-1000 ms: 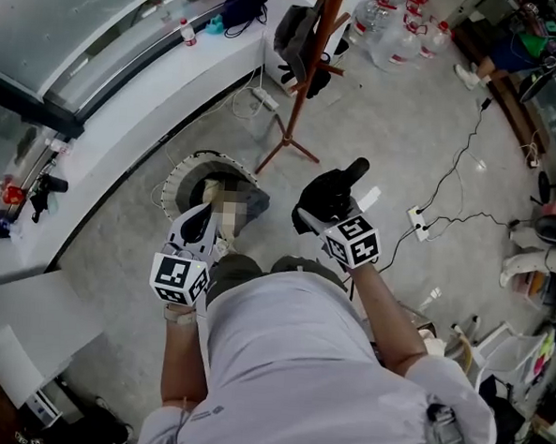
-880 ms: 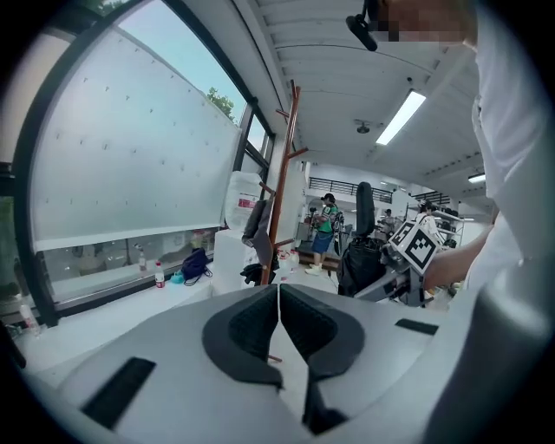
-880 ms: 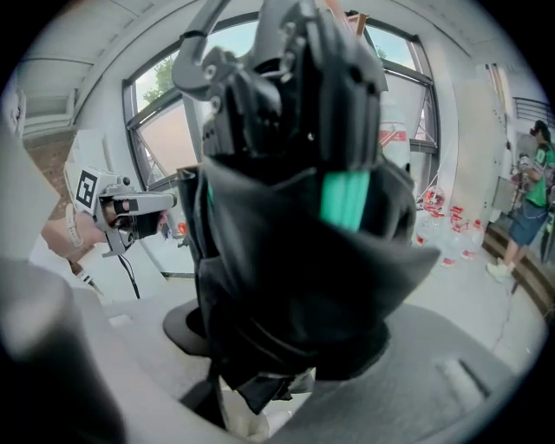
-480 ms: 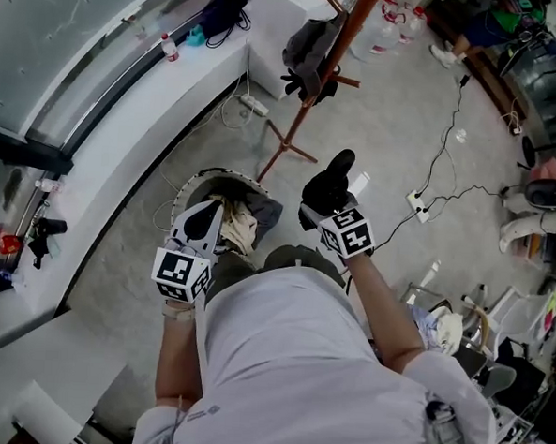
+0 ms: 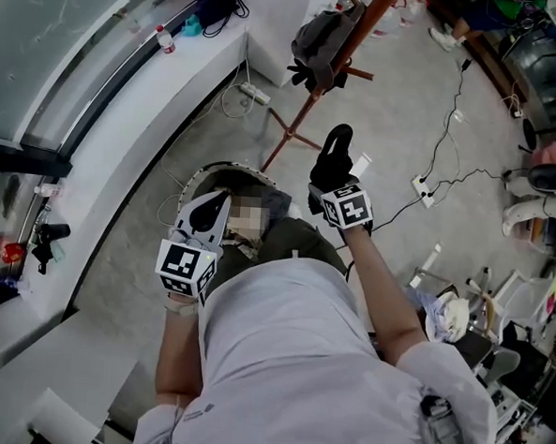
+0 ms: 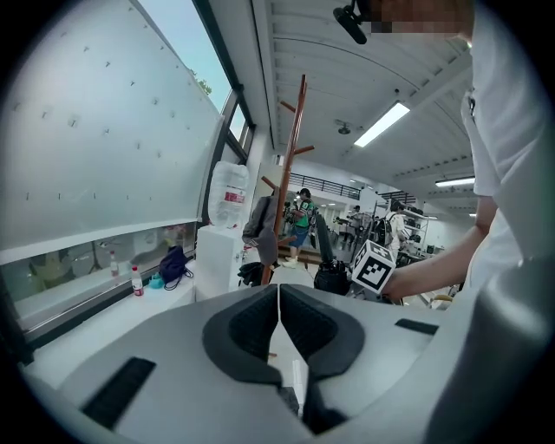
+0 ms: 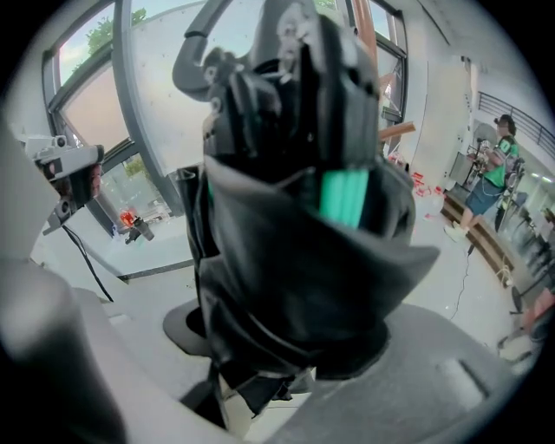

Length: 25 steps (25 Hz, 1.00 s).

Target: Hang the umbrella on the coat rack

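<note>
Coat rack (image 5: pixel 304 110) stands ahead, grey bag (image 5: pixel 322 36) on its pegs. Folded black umbrella (image 5: pixel 337 152) not yet hung: I hold it short of rack, clamped in right gripper (image 5: pixel 336 187). Left gripper (image 5: pixel 203 226) farther from rack, jaws pressed together, nothing between. Left to do, I judge: approach, hook umbrella on free peg.

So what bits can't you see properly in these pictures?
Coat rack top: head view, cut off by the top edge.
Fingers of the right gripper: right gripper view, the black umbrella mostly covers them.
People far off: left gripper view, too small.
</note>
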Each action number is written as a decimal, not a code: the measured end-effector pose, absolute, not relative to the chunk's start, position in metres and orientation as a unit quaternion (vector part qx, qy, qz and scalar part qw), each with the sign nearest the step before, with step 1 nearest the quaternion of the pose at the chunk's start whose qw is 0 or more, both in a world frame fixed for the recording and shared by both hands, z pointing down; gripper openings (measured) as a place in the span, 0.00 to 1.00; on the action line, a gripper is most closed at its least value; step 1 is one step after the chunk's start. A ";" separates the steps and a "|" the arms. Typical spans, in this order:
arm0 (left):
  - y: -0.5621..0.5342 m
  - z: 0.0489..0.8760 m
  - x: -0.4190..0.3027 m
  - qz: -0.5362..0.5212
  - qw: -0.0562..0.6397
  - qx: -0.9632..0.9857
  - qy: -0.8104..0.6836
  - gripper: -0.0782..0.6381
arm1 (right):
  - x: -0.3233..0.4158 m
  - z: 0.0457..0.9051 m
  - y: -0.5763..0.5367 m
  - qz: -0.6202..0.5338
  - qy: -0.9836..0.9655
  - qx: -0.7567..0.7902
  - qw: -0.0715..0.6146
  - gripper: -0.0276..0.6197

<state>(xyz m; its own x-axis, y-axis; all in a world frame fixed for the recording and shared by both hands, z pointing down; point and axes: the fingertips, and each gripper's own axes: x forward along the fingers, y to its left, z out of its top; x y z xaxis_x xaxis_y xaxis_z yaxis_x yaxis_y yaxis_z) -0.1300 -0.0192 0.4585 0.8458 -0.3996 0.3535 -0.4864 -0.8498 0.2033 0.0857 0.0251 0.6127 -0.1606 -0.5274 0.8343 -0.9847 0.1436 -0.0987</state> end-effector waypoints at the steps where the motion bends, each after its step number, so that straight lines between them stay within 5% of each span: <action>1: -0.022 0.459 -0.128 0.152 0.145 0.949 -0.235 0.12 | 0.090 0.618 0.021 0.349 -0.676 0.557 0.333 0.45; 25: -0.078 0.475 -0.093 0.182 0.187 0.909 -0.324 0.12 | 0.168 0.739 -0.070 0.409 -0.609 0.560 0.385 0.45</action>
